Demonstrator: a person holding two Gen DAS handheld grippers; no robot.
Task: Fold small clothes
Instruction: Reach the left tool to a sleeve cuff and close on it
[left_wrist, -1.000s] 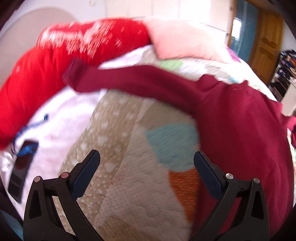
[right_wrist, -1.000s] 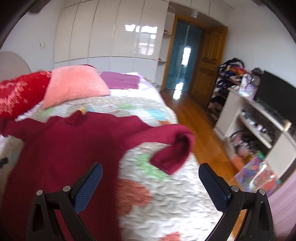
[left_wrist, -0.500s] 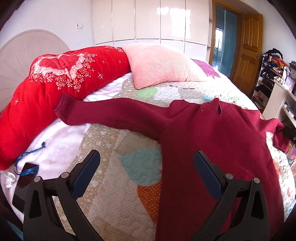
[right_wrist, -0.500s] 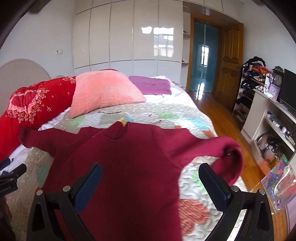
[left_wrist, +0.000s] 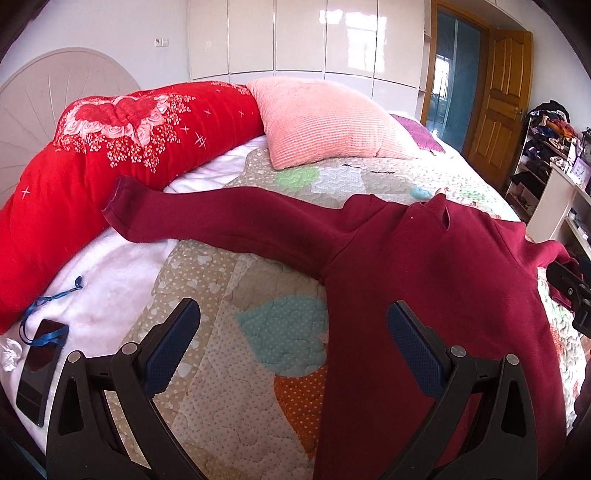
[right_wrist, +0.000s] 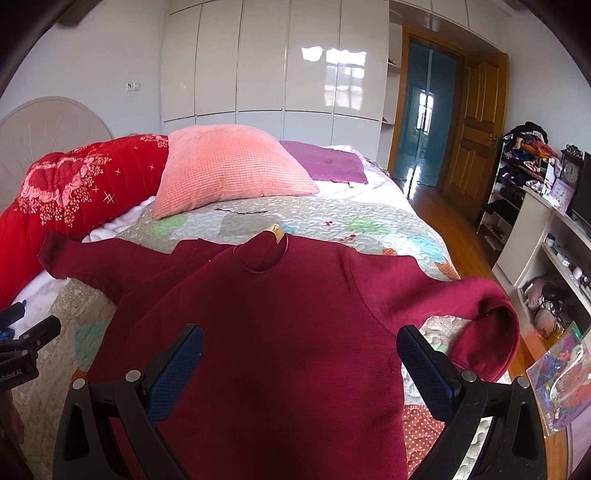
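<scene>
Left wrist view is giving me the maroon sweater (left_wrist: 424, 295) lying spread flat on the patchwork quilt (left_wrist: 229, 369) of the bed, one sleeve (left_wrist: 221, 221) stretched out toward the red floral duvet (left_wrist: 122, 147). My left tool (left_wrist: 291, 347) is hovering above the quilt with its blue pads wide apart, gripping nothing. Same deal on the other side: the right tool (right_wrist: 299, 363) is hanging over the sweater's chest, spread open and empty.

So I'm reckoning we're at the very start of the fold, garment laid out but no fold made yet. Next move, I'm guessing, is going for a sleeve and bringing it across the body. That probably means dropping a tool low enough to pinch just the sleeve fabric near the cuff without snagging the quilt under it.

What's bugging me is how different the two cameras are. The left one is showing a phone with a blue lanyard (left_wrist: 38, 369) sitting on the white blanket (left_wrist: 110, 288), which the right view isn't catching. The right wrist view is showing the other sleeve (right_wrist: 484, 317) curled over at the bed's edge, cuff hanging down, plus the neck tag (right_wrist: 276, 232). The pink pillow (right_wrist: 229, 166) is showing up in both.
</scene>
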